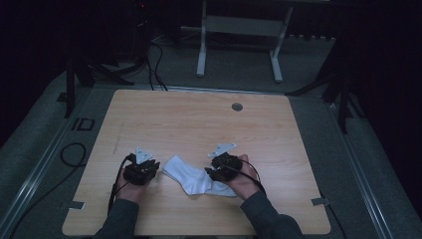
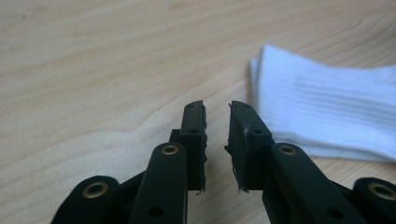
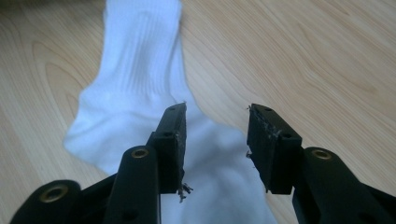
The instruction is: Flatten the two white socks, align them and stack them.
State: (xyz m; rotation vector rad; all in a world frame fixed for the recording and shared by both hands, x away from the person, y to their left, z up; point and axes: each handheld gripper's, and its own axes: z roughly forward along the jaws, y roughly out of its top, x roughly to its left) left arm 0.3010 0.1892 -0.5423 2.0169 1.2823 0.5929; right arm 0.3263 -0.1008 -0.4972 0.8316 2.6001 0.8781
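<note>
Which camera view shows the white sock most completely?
The high view: the whole white ribbed cotton sock lies bent on the table between both claws. The right gripper view shows its leg and heel; the left gripper view shows just its ribbed cuff end.

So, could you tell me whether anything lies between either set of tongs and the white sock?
Nothing visible does. The white sock lies flat on bare wooden table. The right tongs are open directly over it; the left tongs, slightly parted, sit just beside its cuff end.
</note>
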